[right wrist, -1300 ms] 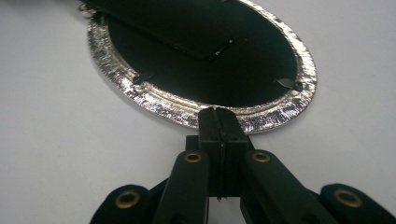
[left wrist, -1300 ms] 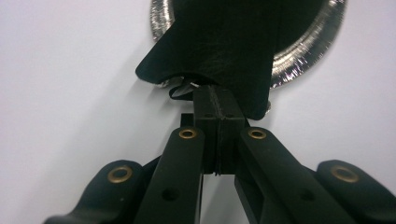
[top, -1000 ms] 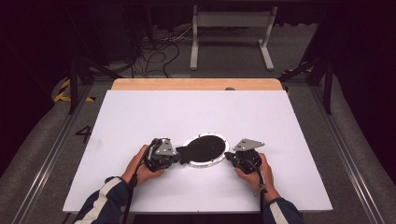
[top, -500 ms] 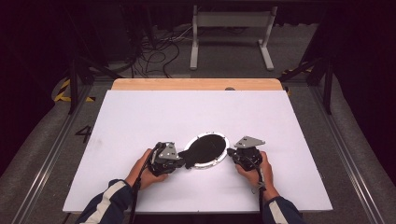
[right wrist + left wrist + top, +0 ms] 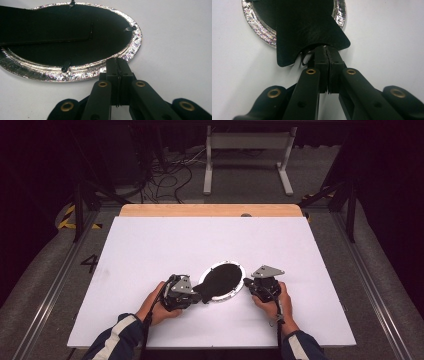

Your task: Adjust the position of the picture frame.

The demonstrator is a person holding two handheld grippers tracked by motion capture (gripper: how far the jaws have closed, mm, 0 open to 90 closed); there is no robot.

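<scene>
High view: oval silver frame [image 5: 236,292] lies back-up between left gripper [image 5: 196,296] and right gripper [image 5: 248,283]; left gripper view: jaws pressed together on black stand flap [image 5: 312,32] just ahead; right gripper view: jaws together, tips touching the frame rim [image 5: 125,56].

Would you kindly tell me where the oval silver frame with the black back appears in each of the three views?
High view: the oval silver frame lies at lower centre of the white table, between the two grippers.
Left gripper view: its silver rim curves along the top, behind the black stand flap.
Right gripper view: it spans the upper left, just beyond the jaws.
Shared landmark: the black stand flap on the frame's back.
</scene>
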